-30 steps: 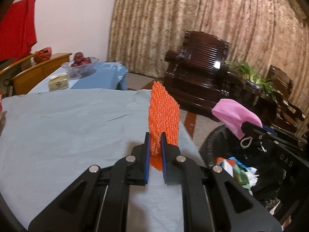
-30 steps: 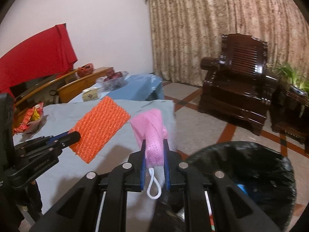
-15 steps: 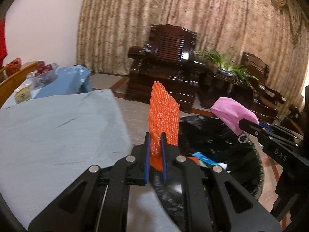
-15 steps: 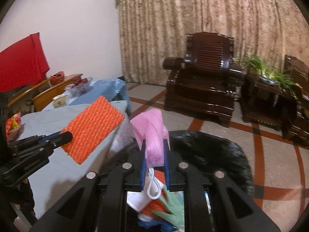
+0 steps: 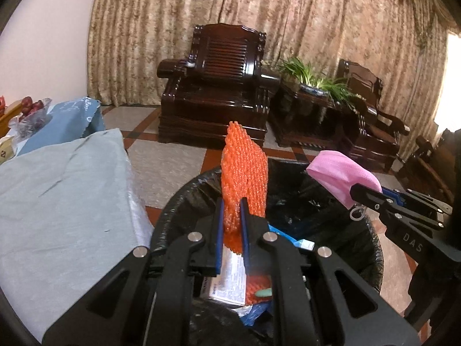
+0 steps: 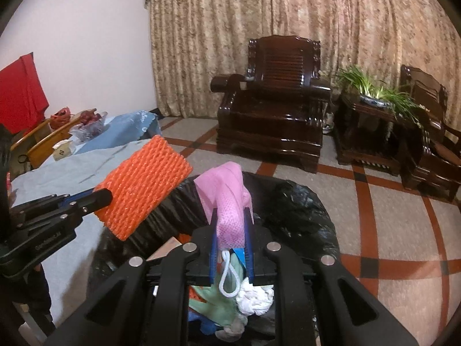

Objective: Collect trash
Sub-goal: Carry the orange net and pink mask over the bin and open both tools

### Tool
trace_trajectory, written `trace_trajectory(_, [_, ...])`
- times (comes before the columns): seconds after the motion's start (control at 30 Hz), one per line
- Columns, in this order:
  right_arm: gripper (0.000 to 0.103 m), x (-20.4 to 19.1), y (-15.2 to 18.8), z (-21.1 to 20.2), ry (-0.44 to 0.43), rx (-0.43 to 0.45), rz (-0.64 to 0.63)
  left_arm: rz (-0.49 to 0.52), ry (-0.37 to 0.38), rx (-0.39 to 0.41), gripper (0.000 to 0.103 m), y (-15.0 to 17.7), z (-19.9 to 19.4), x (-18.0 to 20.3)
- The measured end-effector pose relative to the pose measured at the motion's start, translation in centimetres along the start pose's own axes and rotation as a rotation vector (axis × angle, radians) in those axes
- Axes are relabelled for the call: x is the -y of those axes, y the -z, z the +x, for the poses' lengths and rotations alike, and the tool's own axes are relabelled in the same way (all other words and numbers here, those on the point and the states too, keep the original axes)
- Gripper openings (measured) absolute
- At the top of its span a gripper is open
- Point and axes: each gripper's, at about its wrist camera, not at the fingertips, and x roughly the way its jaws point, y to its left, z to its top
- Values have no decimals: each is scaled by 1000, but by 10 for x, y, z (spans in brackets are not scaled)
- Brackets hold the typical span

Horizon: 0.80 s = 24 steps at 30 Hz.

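Two claws, my left claw [image 5: 232, 216] pinching orange foam net [image 5: 245, 173], right claw [image 6: 232, 230] pinching pink net bag [image 6: 227, 199], hang over the trash bin [image 5: 371, 256] to drop them in.

The left gripper [image 5: 232, 201] has its jaws clamped on an orange foam net [image 5: 245, 173], held upright. The right gripper [image 6: 232, 216] is closed on a pink mesh pouch [image 6: 227, 199]. Both reach forward side by side, left gripper near the table edge [image 5: 135, 201]
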Motion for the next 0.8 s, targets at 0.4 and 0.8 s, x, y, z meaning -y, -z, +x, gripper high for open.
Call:
trace_trajectory(0.4, [32, 18, 17, 23, 35, -53, 18, 8, 39, -58, 29, 4, 30, 6])
trace_trajectory(0.8, [97, 17, 21, 7, 50, -18, 18, -20, -30, -11, 82, 9, 1, -17])
